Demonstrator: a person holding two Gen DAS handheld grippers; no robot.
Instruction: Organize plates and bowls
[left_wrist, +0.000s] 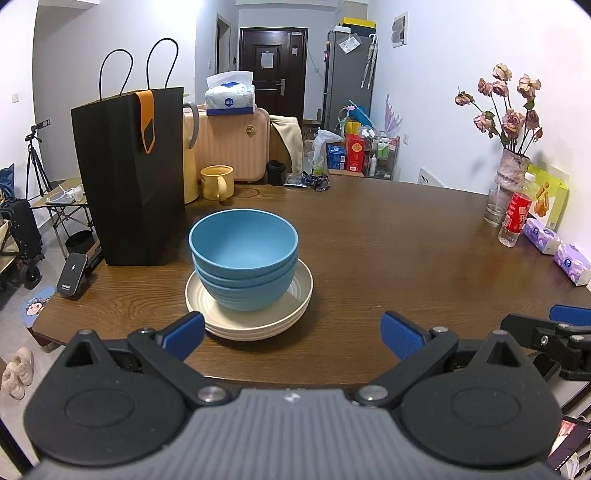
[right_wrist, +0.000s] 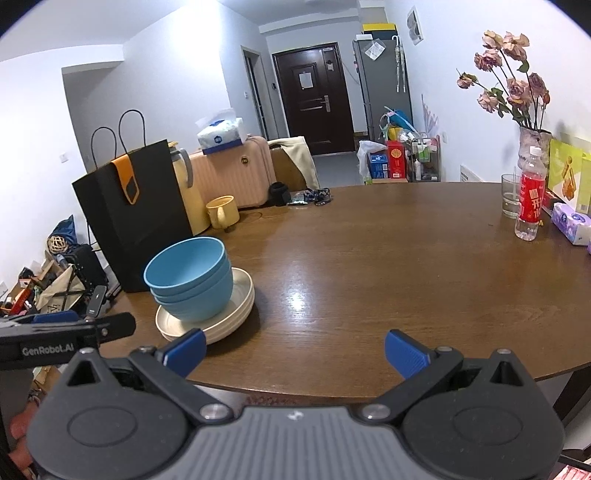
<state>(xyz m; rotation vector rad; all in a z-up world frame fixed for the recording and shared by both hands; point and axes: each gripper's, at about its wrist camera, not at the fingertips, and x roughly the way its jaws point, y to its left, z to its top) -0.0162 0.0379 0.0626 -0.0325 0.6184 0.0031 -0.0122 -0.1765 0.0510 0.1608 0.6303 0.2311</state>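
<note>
A stack of blue bowls (left_wrist: 243, 266) sits nested on a stack of cream plates (left_wrist: 295, 314) near the front of the brown table (left_wrist: 406, 258). The same bowls (right_wrist: 190, 280) and plates (right_wrist: 240, 310) show at the left in the right wrist view. My left gripper (left_wrist: 293, 334) is open and empty, just in front of the plates. My right gripper (right_wrist: 295, 354) is open and empty over the table's front edge, to the right of the stack. The right gripper shows at the far right of the left wrist view (left_wrist: 554, 332).
A black paper bag (left_wrist: 129, 177) stands left behind the stack, with a yellow mug (left_wrist: 217, 181) and a kettle beside it. A vase of dried flowers (left_wrist: 511, 166), a glass (left_wrist: 495, 206), a red-label bottle (left_wrist: 515, 214) and tissue packs (left_wrist: 570, 262) line the right side.
</note>
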